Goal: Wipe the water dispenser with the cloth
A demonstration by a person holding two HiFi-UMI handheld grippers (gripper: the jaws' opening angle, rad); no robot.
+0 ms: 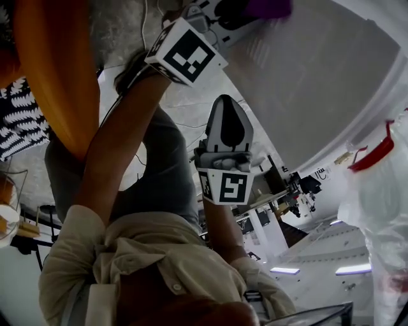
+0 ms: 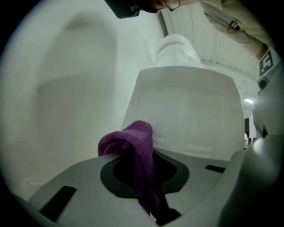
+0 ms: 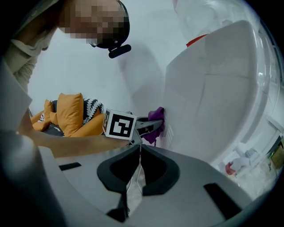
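The purple cloth is pinched in my left gripper, which is shut on it and presses it against the white side of the water dispenser. The right gripper view shows the same: the left gripper holds the cloth on the dispenser's panel. In the head view the cloth is at the top edge, past the left gripper. My right gripper hangs in mid-frame away from the dispenser. Its jaws are shut with nothing between them.
A clear water bottle with a red collar sits on the dispenser. An orange cushion and a black-and-white patterned one lie to the left. The person's arms and body fill the lower left. Small items lie by the dispenser.
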